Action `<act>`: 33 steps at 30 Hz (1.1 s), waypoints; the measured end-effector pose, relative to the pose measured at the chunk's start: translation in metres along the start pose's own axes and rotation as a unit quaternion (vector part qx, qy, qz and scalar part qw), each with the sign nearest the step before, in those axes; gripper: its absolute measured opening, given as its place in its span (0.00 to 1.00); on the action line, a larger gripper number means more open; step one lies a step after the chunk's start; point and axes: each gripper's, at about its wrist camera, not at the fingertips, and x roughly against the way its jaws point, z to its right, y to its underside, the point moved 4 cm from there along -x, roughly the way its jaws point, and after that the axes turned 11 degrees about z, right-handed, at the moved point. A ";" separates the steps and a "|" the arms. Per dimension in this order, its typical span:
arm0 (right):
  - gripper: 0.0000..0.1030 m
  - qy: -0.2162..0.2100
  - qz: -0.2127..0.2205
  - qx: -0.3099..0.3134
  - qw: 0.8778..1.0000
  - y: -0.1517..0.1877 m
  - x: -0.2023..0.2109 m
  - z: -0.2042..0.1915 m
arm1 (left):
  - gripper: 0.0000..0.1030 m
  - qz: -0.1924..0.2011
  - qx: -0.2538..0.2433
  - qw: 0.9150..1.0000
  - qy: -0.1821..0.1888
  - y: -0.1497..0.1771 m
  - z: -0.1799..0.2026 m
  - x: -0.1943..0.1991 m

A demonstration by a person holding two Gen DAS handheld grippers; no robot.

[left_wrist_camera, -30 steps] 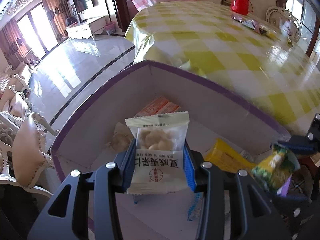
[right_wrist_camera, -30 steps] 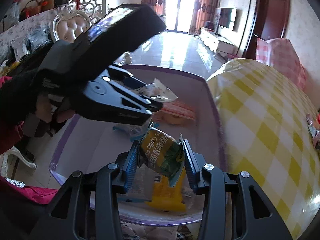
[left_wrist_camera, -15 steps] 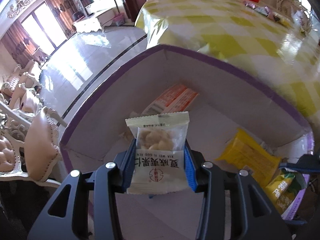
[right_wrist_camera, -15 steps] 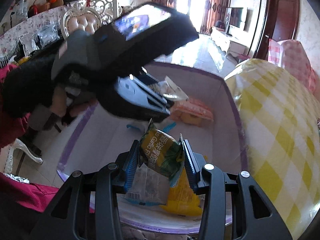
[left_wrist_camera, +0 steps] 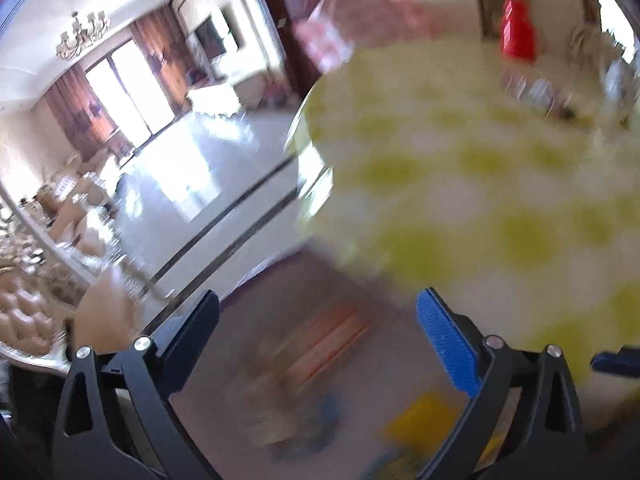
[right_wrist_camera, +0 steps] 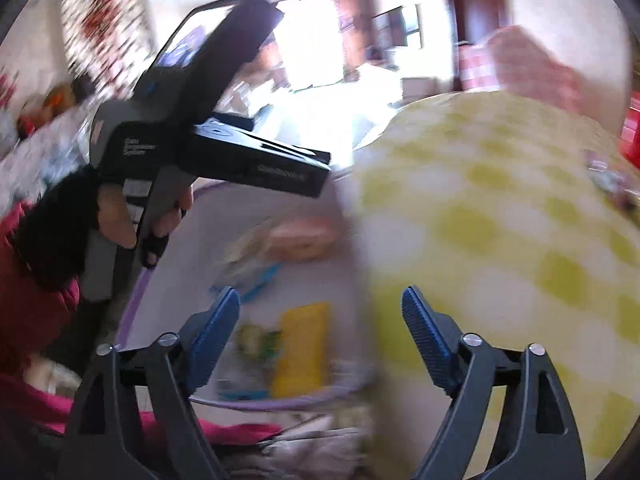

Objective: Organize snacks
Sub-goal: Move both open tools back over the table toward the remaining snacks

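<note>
Right now both of my tools are spreading their jaws, with nothing between them. My left tool (left_wrist_camera: 318, 320) gapes over the white box (left_wrist_camera: 256, 312) with the purple rim, and my right tool (right_wrist_camera: 322, 316) does so at the box's near end, so whatever leaves them lands inside rather than on the table (right_wrist_camera: 500, 208). Everything is smeared by motion, so I read the packets only by colour. A yellow packet (right_wrist_camera: 302, 350) lies on the box floor just ahead of the right tool, a green-and-yellow one (right_wrist_camera: 256, 338) touching or just beside it, and an orange-pink packet (right_wrist_camera: 300, 236) sits toward the far wall. From the left wrist a pale blur (left_wrist_camera: 280, 384) below the jaws may be another snack; I cannot tell. More snacks (left_wrist_camera: 536, 88) wait far across the checked table beside a red jug (left_wrist_camera: 516, 28), which I judge to be my next target.
</note>
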 end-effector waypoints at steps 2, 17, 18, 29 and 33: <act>0.83 0.051 0.030 -0.028 0.998 -0.007 0.029 0.044 | 0.98 0.032 0.020 0.999 0.027 -0.029 0.031 0.001; 0.84 0.434 0.059 -0.259 0.861 0.046 0.169 0.370 | 0.98 0.026 0.144 0.948 0.284 -0.122 0.370 -0.091; 0.84 0.447 0.060 -0.274 0.849 0.051 0.173 0.388 | 0.98 0.016 0.150 0.947 0.283 -0.124 0.384 -0.100; 0.84 0.498 0.077 -0.363 0.784 0.047 0.176 0.556 | 0.98 0.053 0.131 0.965 0.222 -0.156 0.440 -0.127; 0.84 0.490 0.102 -0.394 0.771 0.035 0.169 0.612 | 0.98 0.026 0.155 0.953 0.259 -0.153 0.432 -0.138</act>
